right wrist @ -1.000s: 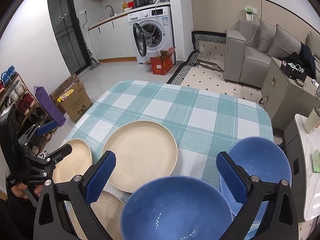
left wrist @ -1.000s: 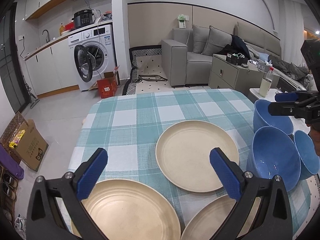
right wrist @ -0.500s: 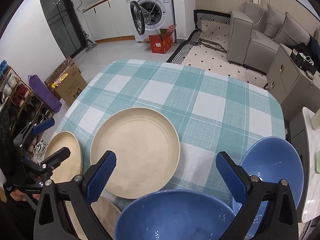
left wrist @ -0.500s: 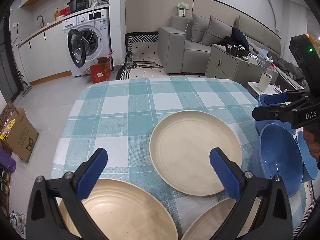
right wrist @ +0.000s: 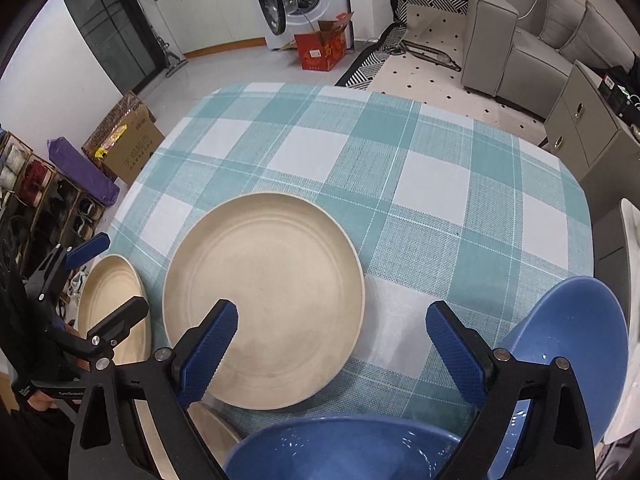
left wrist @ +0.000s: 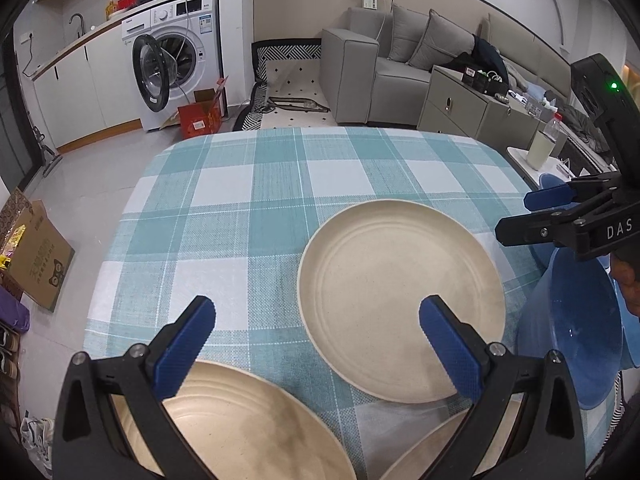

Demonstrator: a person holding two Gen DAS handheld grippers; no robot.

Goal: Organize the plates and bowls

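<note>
Left tool (left wrist: 316,344): jaws spread wide and holding nothing, hovering over the near left of the counter above the plates.
Right tool (right wrist: 332,346): also wide open and empty, poised over the near right, between the middle plate and the bowls.
Near left plate (left wrist: 240,420): beige, shallow, lying flat at the near edge just under the left tool; it looks stiff and light, perhaps matte plastic or fibre, so likely not slippery. The raised rim is the only place to pinch.
Near plate (left wrist: 436,448): a second beige one, mostly hidden behind the right finger of the left tool.
Near bowl (right wrist: 340,452): blue, glossy with wet-looking glints; probably slick, so a firm pinch across the wall at the lip seems wise.
Right bowl (right wrist: 576,340): blue, tilted, apparently leaning on its neighbour; it may rock when touched.
Middle plate (right wrist: 264,300): largest in view, flat on the checked cloth (right wrist: 400,168), apart from the others; its lip sits low on soft fabric, so one finger must slide under.
</note>
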